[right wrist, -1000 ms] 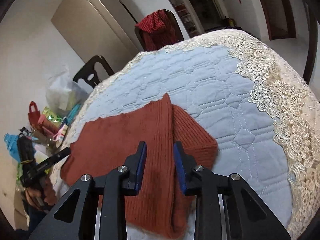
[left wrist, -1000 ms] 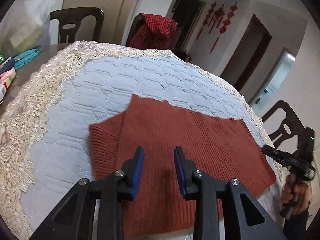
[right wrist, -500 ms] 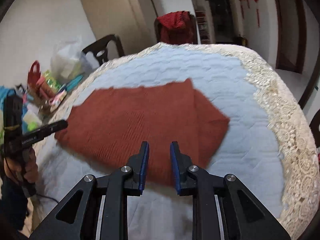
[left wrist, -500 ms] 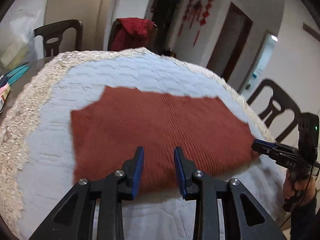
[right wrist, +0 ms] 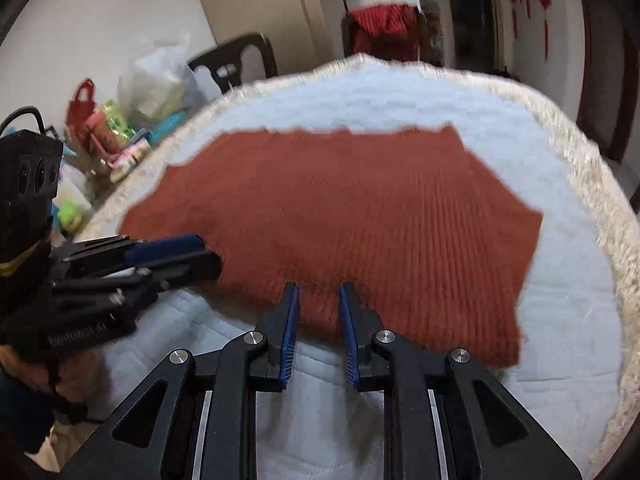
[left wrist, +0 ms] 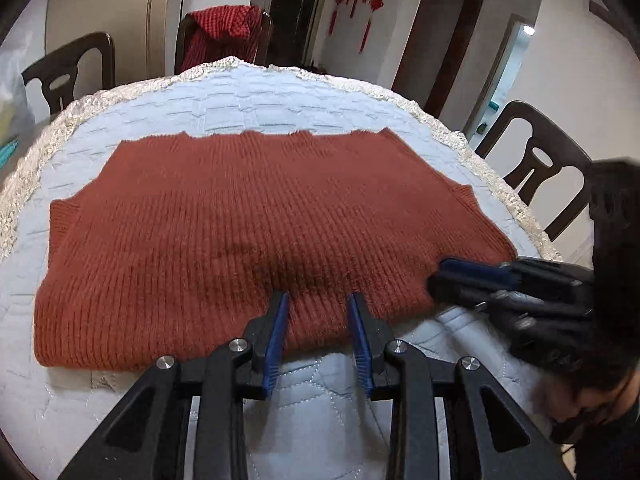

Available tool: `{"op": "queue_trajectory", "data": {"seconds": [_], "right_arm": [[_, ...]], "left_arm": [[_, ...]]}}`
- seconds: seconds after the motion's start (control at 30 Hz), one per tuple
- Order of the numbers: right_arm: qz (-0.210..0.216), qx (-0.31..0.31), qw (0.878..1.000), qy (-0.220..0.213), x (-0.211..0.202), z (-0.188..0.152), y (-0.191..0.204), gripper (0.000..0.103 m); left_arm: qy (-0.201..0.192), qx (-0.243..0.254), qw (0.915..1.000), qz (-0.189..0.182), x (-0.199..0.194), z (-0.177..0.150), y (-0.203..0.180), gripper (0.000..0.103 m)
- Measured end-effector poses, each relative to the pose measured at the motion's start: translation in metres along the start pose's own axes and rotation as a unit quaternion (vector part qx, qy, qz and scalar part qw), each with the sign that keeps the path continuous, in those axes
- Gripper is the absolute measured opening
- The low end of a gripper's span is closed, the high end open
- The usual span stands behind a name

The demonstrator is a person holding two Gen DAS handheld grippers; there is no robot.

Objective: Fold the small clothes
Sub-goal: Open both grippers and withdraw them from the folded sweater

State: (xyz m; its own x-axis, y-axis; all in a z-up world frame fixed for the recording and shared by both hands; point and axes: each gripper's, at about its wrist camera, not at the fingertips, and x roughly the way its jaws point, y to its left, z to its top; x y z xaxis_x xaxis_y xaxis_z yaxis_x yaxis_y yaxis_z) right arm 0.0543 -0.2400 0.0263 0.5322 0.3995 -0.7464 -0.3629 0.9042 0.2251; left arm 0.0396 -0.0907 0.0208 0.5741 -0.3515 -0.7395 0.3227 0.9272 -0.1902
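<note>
The rust knit sweater's point(left wrist: 256, 224) near hem is straddled by the parted left gripper point(left wrist: 318, 300) and the just-narrowed right gripper point(right wrist: 319, 294), neither clamped; bare quilted tablecloth point(left wrist: 320, 392) is left beneath both

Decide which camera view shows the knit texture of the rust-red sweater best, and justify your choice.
The left wrist view: the sweater is sharp there, its ribs and both sleeve cuffs plain to see. The right wrist view shows the whole sweater too, but motion blur smears the ribbing.

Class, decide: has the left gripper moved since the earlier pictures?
Yes. The left gripper has drawn back from over the sweater middle to its near edge.
</note>
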Motion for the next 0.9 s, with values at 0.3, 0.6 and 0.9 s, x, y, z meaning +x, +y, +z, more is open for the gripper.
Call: {"op": "queue_trajectory", "data": {"seconds": [0.3, 0.6, 0.9], "right_arm": [[-0.036, 0.081, 0.995, -0.039, -0.045, -0.017, -0.055, 0.022], [-0.044, 0.085, 0.995, -0.033, -0.044, -0.021, -0.059, 0.021], [-0.032, 0.11, 0.993, -0.033, -0.068, -0.034, -0.061, 0.022]], "left_arm": [[-0.054, -0.064, 0.9941, 0.07, -0.049, -0.008, 0.063, 0.033], [-0.042, -0.118, 0.9894, 0.074, -0.041, -0.023, 0.091, 0.033], [-0.057, -0.143, 0.984, 0.09, -0.077, -0.04, 0.099, 0.033]]}}
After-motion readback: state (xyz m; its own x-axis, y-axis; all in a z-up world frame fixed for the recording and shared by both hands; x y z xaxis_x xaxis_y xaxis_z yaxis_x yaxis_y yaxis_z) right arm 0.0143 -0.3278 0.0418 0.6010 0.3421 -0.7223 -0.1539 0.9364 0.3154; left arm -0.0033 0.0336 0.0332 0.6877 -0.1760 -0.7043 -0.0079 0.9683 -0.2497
